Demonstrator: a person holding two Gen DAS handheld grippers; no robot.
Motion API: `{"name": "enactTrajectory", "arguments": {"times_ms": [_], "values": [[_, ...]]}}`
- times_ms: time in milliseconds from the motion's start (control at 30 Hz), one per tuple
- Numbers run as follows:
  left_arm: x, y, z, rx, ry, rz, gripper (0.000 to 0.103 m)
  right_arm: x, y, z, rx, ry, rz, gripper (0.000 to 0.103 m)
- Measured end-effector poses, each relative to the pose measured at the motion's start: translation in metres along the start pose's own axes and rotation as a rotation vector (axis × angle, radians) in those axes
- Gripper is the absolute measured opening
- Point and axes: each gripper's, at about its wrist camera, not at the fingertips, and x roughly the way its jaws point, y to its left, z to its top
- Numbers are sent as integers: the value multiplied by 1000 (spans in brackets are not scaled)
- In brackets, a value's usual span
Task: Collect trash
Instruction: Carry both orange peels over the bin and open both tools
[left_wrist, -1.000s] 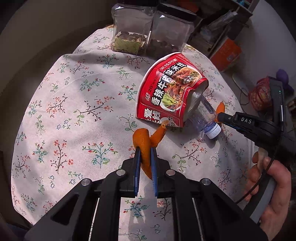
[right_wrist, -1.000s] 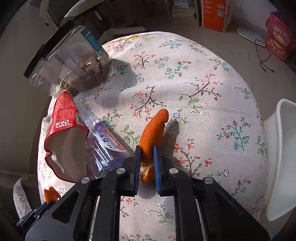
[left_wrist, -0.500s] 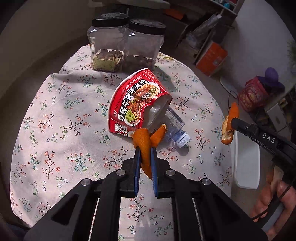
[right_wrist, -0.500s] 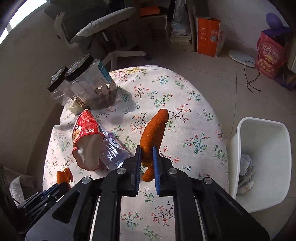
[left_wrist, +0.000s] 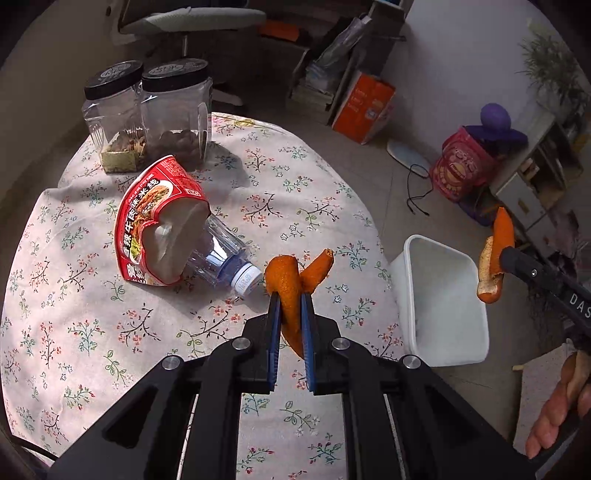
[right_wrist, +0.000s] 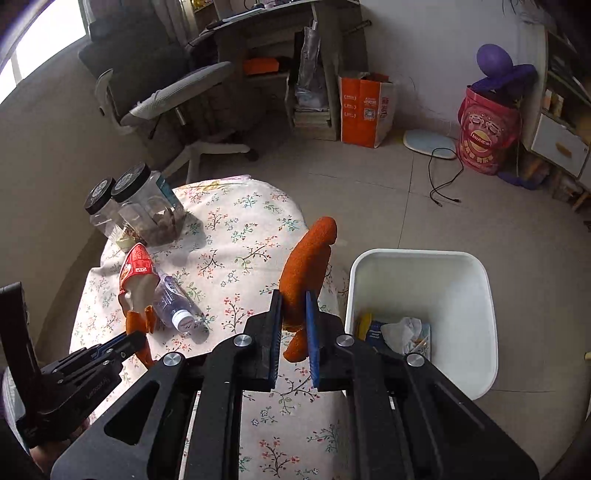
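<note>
My left gripper (left_wrist: 288, 295) is shut on a curled orange peel (left_wrist: 291, 277) and holds it above the floral table (left_wrist: 92, 332). My right gripper (right_wrist: 293, 295) is shut on a long orange peel (right_wrist: 306, 258), raised beside the table, left of the white bin (right_wrist: 476, 295). That peel also shows in the left wrist view (left_wrist: 495, 254), beyond the bin (left_wrist: 447, 343). A crushed red noodle cup (left_wrist: 155, 221) and a clear plastic bottle (left_wrist: 221, 258) lie on the table.
Two black-lidded clear jars (left_wrist: 147, 114) stand at the table's far edge. The bin holds paper and wrappers (right_wrist: 399, 332). On the floor are an orange box (right_wrist: 365, 110), a red bucket (right_wrist: 487, 136), a cable (right_wrist: 443, 177) and an office chair (right_wrist: 177, 99).
Both grippers have risen well above the table with their peels. The right one has moved toward the white bin, which has come into both views.
</note>
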Motion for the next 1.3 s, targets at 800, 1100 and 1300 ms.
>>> {"name": "enactTrajectory", "arguments": {"times_ms": [800, 1100, 1300], "values": [[98, -196, -7, 64, 151, -236, 11, -15, -155, -8, 324, -8, -74, 12], [123, -210, 0, 83, 166, -155, 25, -3, -163, -7, 322, 20, -129, 19], [122, -203, 4, 112, 145, -114, 43, -5, -168, -5, 328, 1, -160, 38]]}}
